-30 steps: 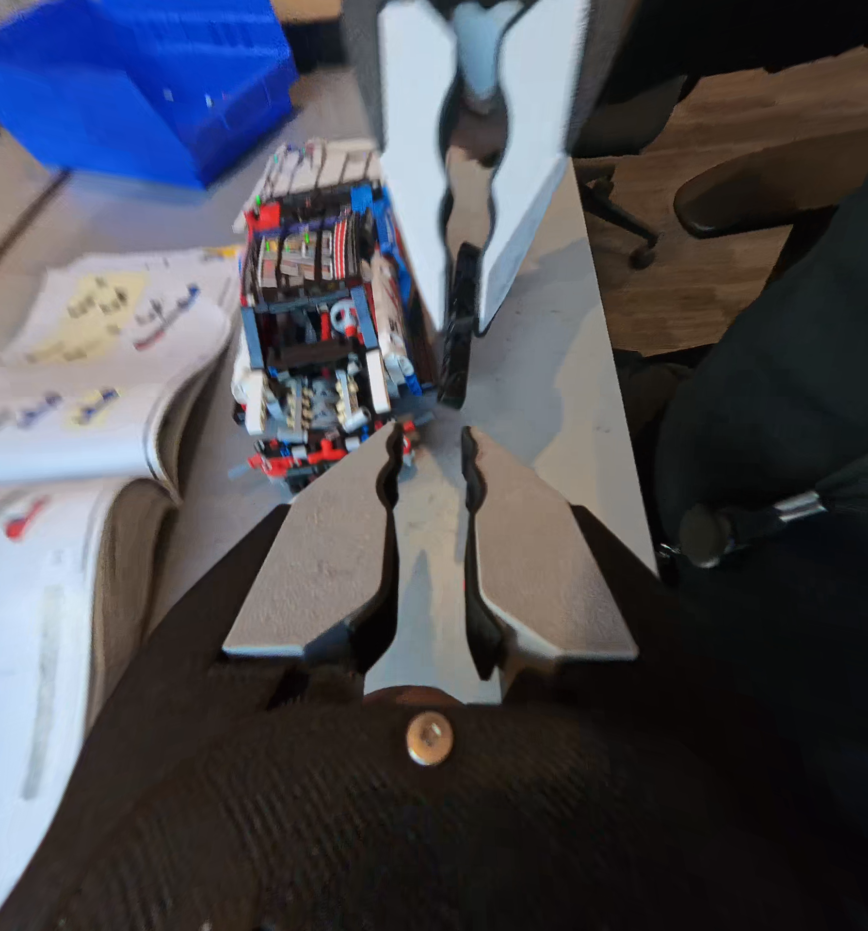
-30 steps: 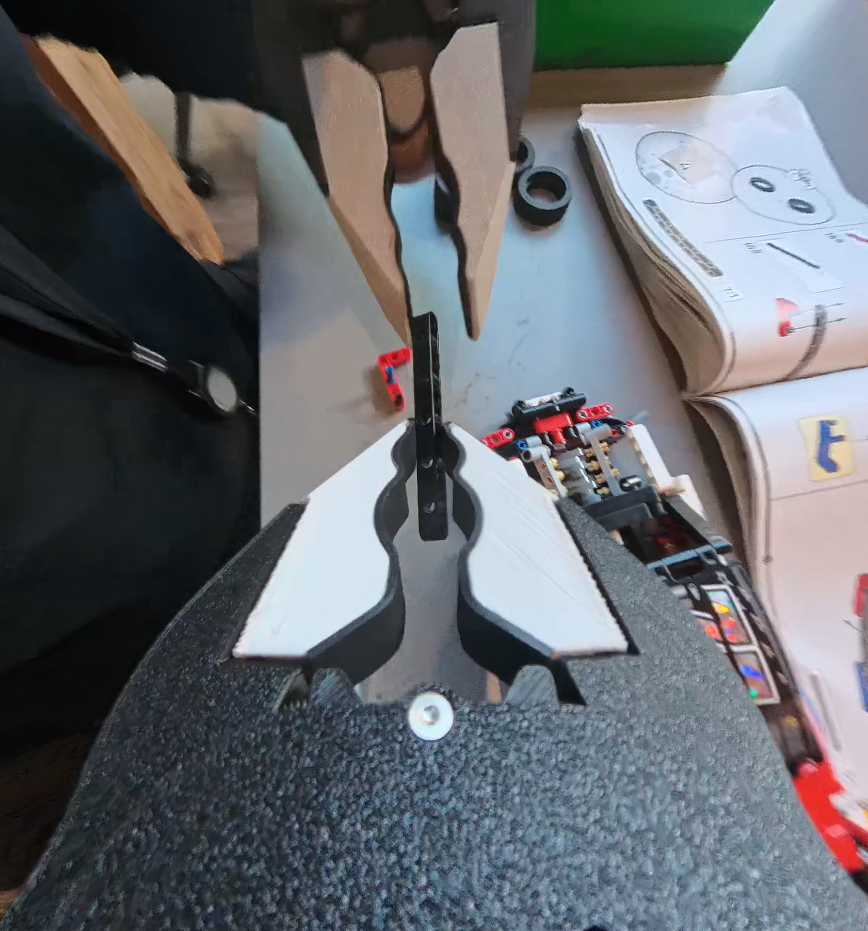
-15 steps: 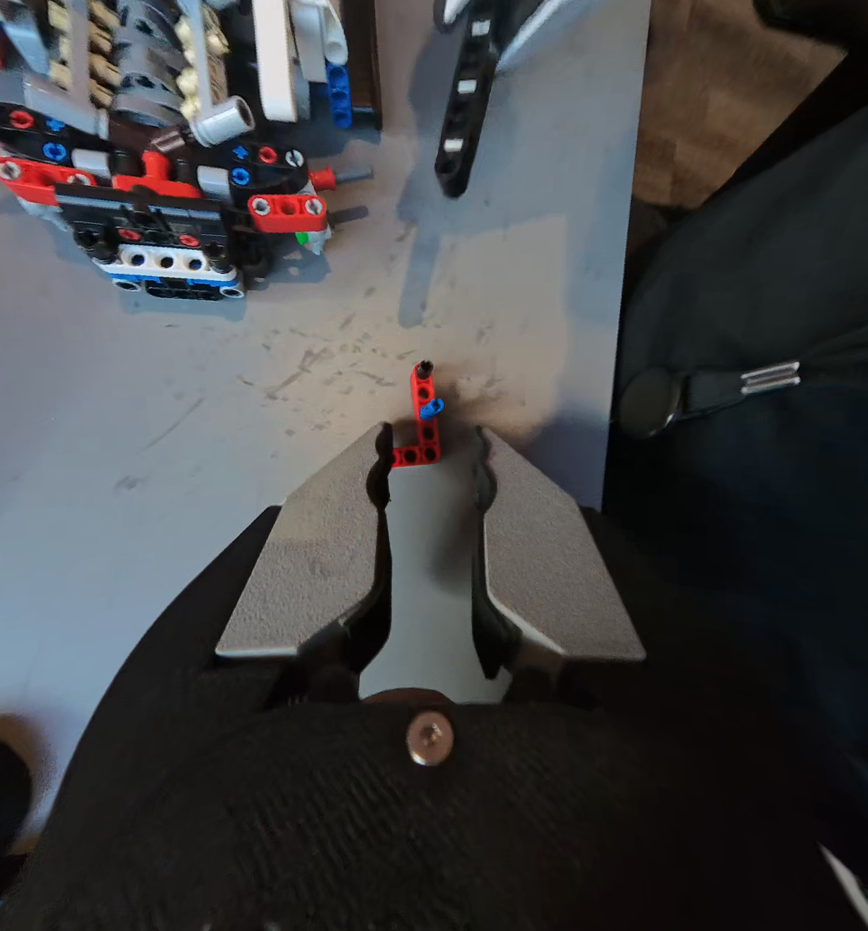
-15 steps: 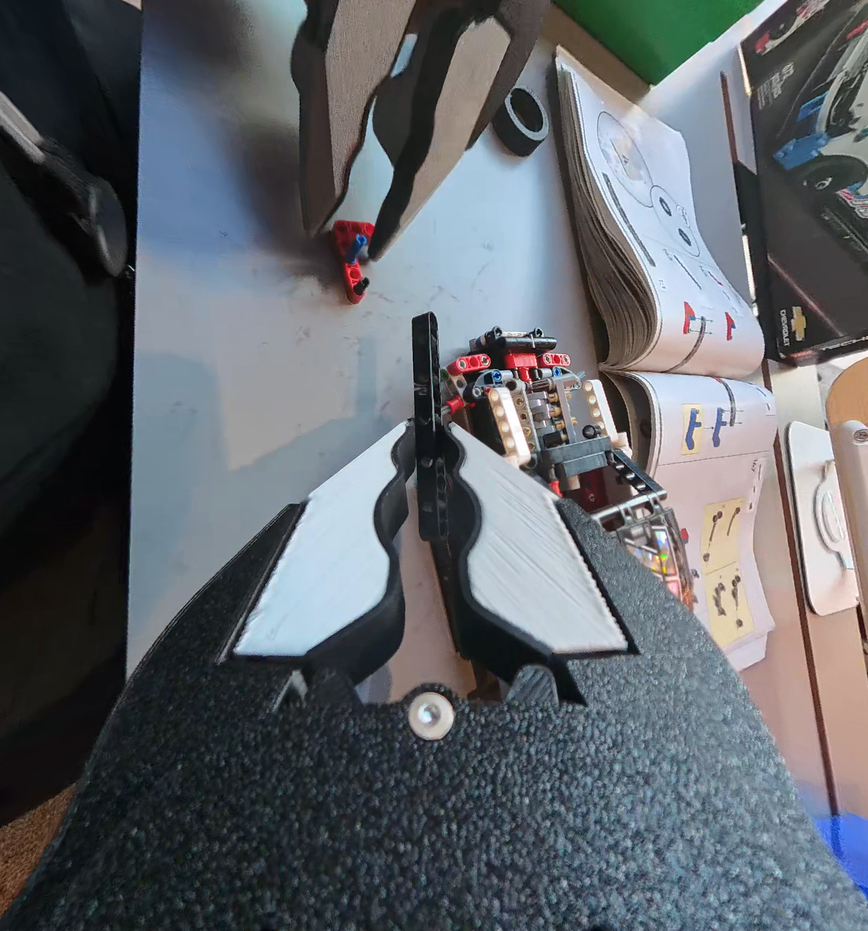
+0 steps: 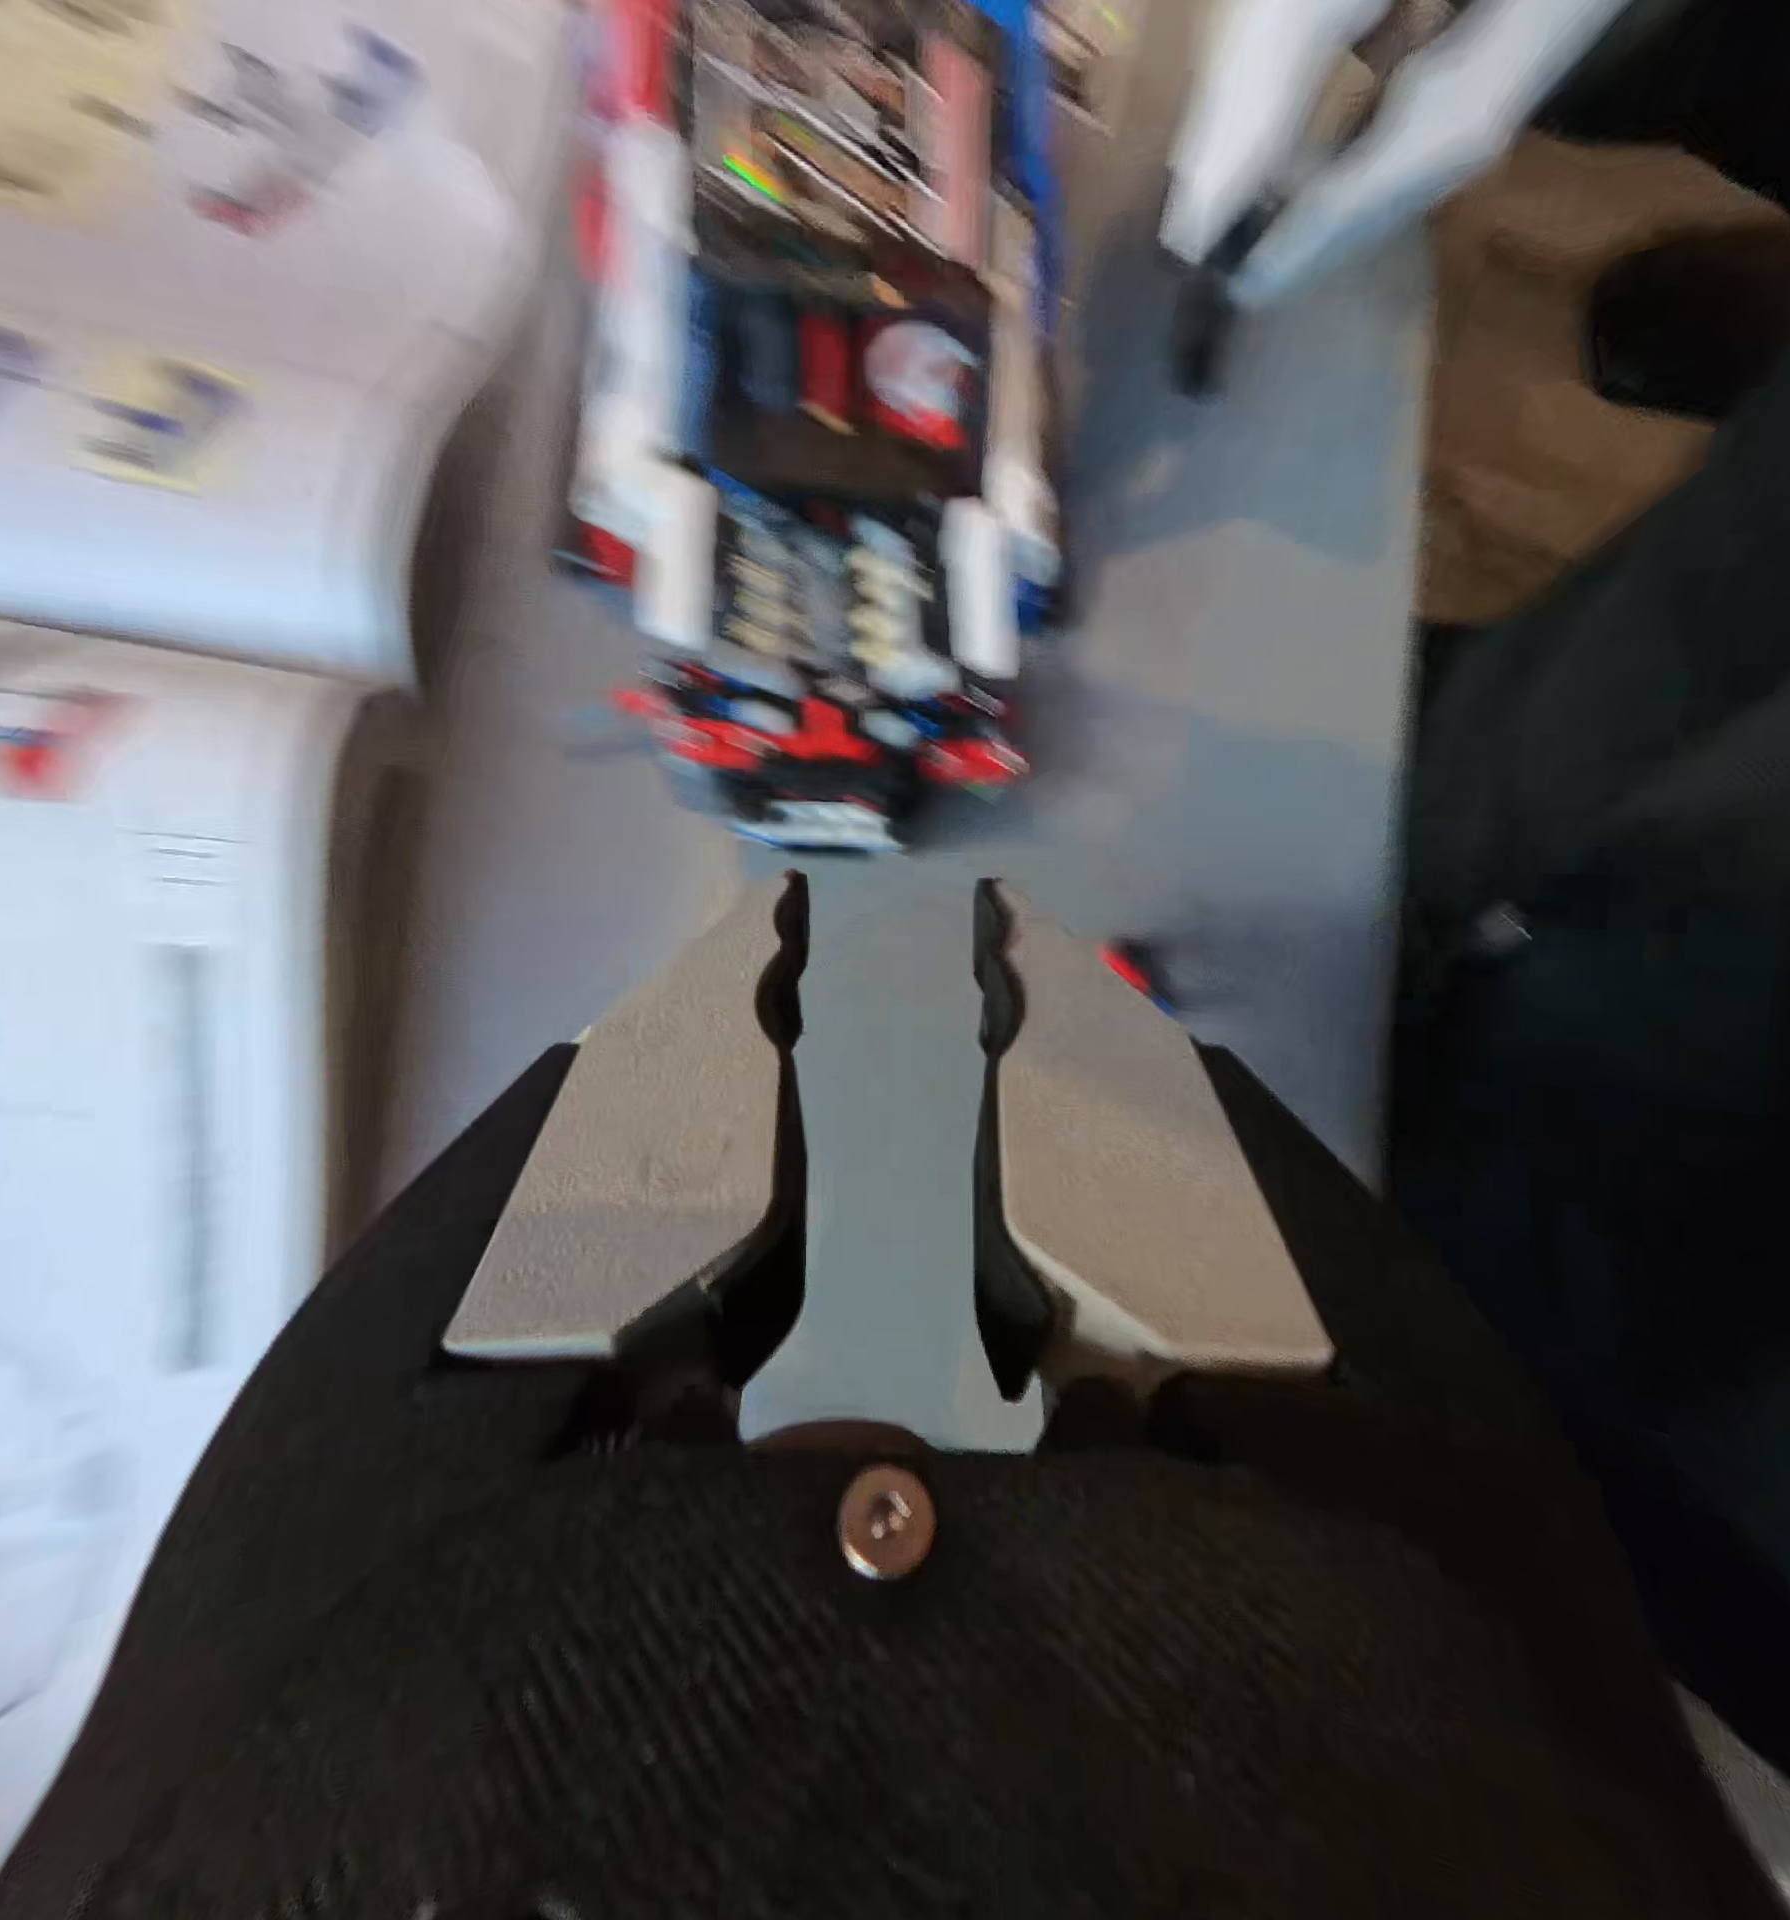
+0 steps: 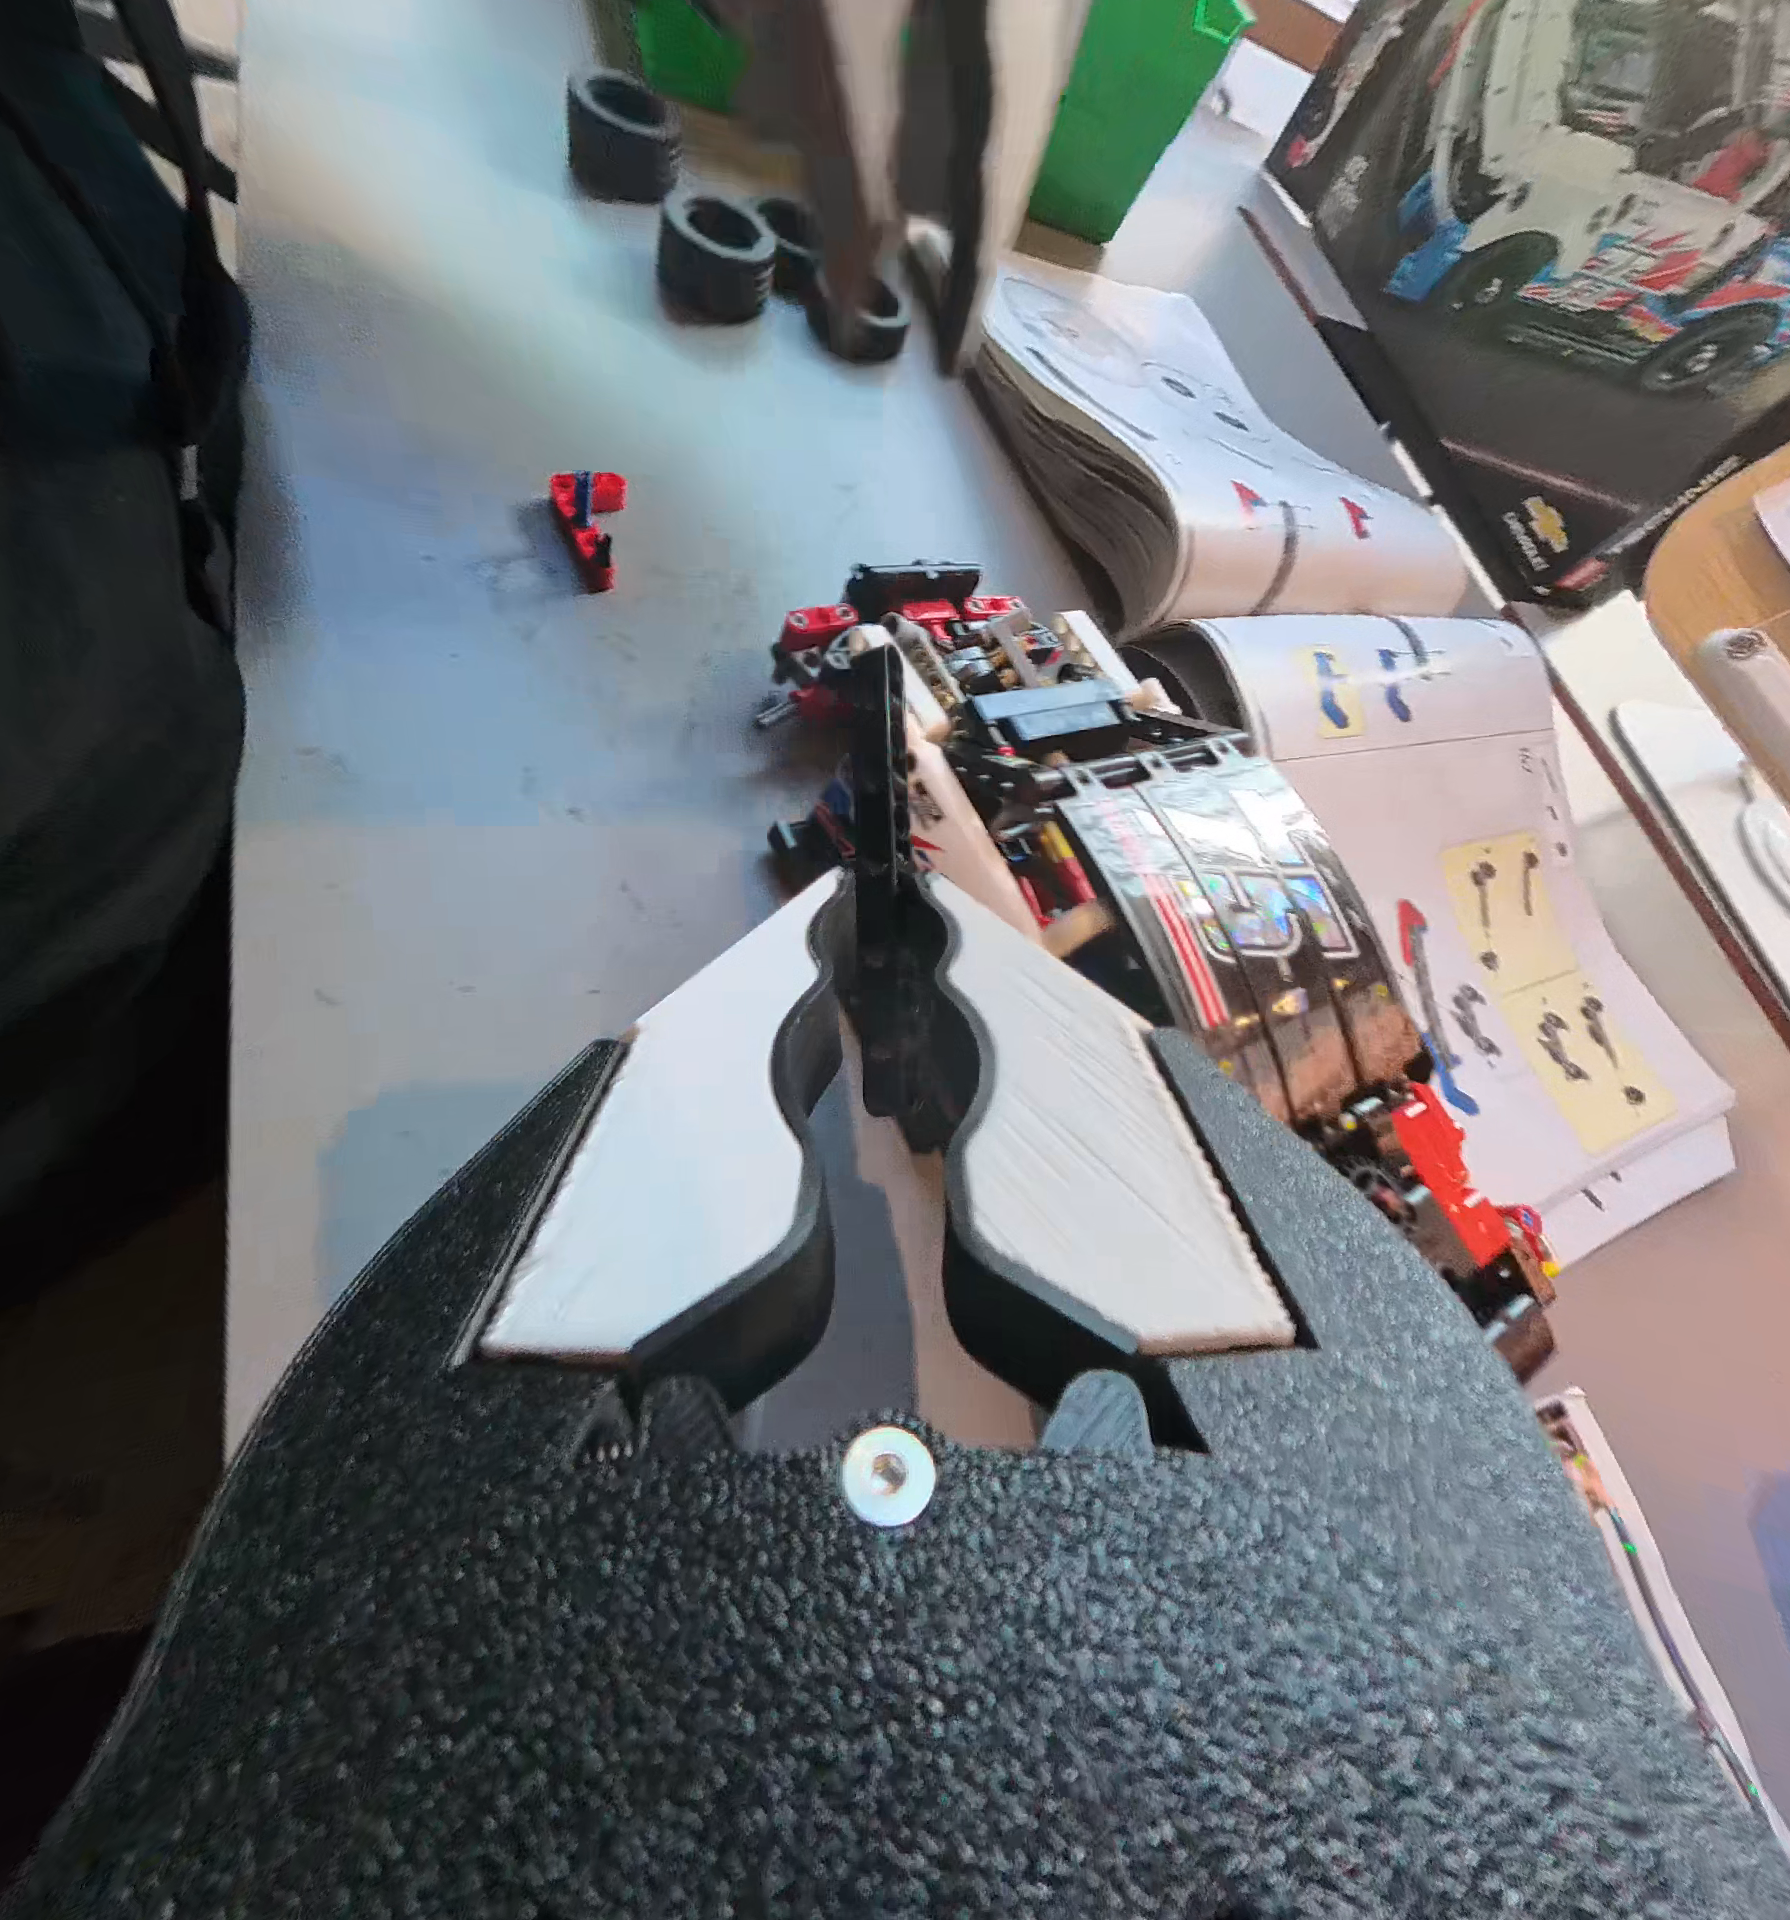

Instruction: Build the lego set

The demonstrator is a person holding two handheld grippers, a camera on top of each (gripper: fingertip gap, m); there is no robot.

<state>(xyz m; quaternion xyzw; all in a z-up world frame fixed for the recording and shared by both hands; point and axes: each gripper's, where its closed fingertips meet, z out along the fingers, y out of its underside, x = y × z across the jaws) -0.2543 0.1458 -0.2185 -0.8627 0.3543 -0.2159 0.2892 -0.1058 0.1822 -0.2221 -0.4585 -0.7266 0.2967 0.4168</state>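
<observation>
We grip a black beam (image 6: 883,769) in our right gripper's (image 6: 886,894) jaws; the left gripper's (image 5: 889,891) jaws gape empty before the car model (image 5: 829,520).

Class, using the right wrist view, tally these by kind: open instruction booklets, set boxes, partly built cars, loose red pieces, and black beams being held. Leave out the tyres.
open instruction booklet: 1
set box: 1
partly built car: 1
loose red piece: 1
held black beam: 1
Total: 5
</observation>
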